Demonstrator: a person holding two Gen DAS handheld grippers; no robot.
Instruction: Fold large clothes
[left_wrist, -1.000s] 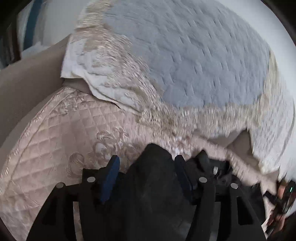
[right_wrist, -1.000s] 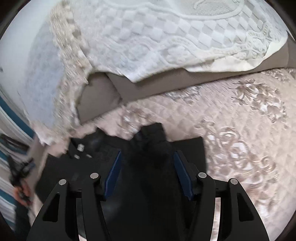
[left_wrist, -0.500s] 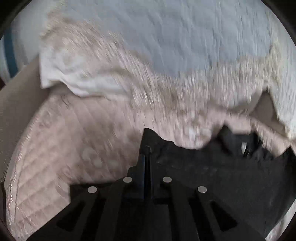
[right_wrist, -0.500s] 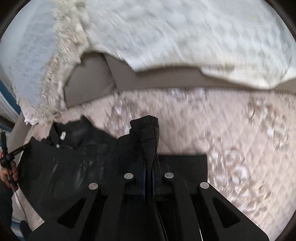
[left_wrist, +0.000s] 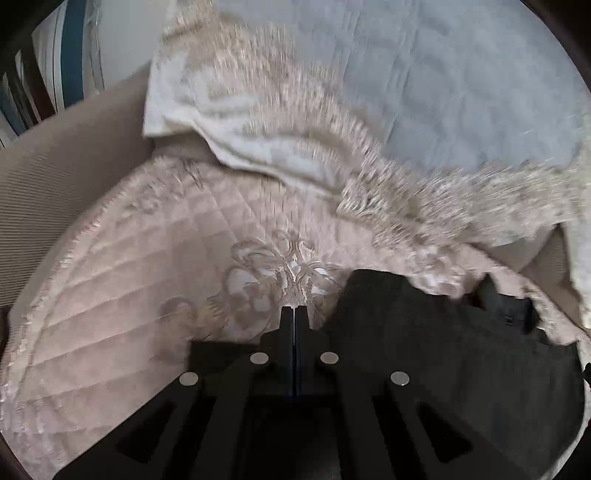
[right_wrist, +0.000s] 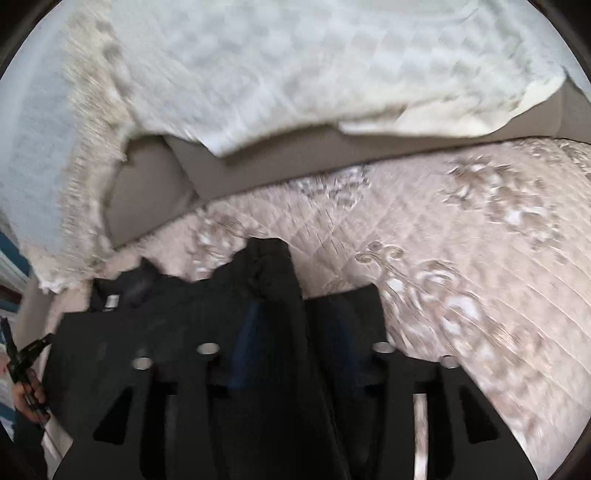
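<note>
A black garment (left_wrist: 436, 350) lies on a pink quilted cover (left_wrist: 147, 288). In the left wrist view my left gripper (left_wrist: 294, 314) is shut with its jaws pressed together and nothing between them; the garment lies just to its right. In the right wrist view my right gripper (right_wrist: 295, 332) is open, with a raised fold of the black garment (right_wrist: 269, 280) lying between its blue-padded fingers (right_wrist: 245, 339). The garment spreads to the left of that gripper (right_wrist: 129, 332).
A cream fringed blanket (left_wrist: 295, 129) and a white textured throw (right_wrist: 295, 74) drape over the tan sofa back (right_wrist: 258, 162). A hand with the other gripper's handle (right_wrist: 26, 373) shows at the left edge of the right wrist view.
Both grippers closed on the garment half a second ago. Now the left gripper is shut and empty, with the cloth beside it, and the right gripper has opened around the fold.
</note>
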